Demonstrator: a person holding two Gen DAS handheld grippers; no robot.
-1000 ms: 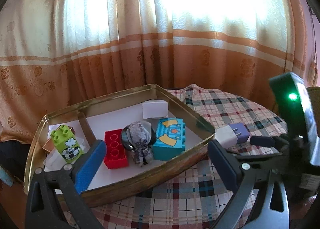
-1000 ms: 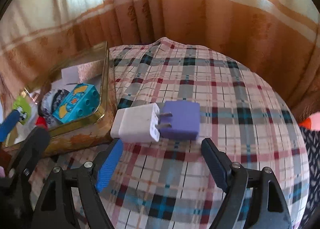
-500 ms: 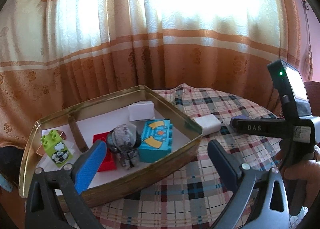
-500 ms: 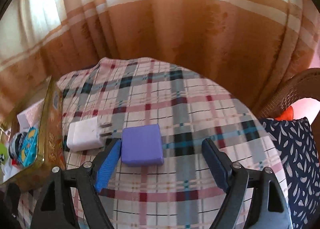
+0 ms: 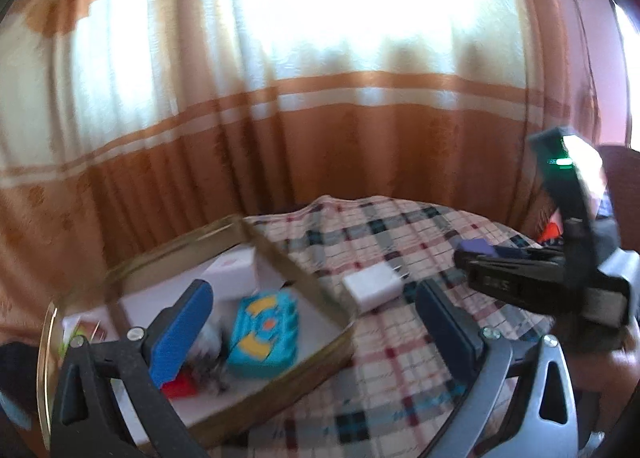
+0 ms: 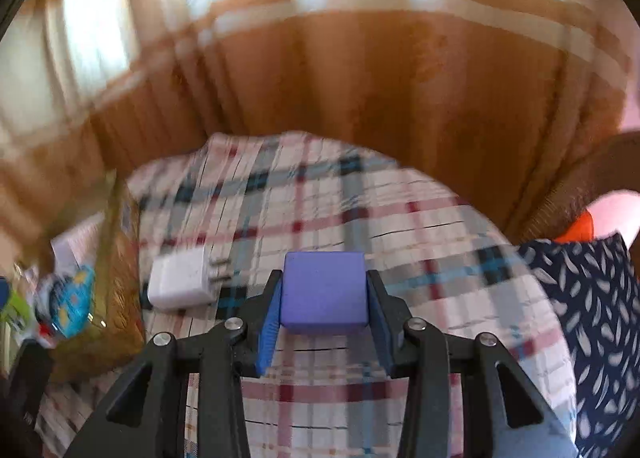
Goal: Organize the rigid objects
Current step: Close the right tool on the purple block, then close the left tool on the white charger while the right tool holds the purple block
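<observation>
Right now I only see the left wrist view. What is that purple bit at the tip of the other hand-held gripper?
Observer: It is a purple block. The right hand-held gripper is closing its jaws, one pad on each side of it.
Operator: Does it have studs like the toy bricks?
Observer: No, its top face is plain and smooth.
Operator: What lies beyond that gripper?
Observer: A dark blue cushion with white leaf marks sits at the right edge of the plaid cloth.
</observation>
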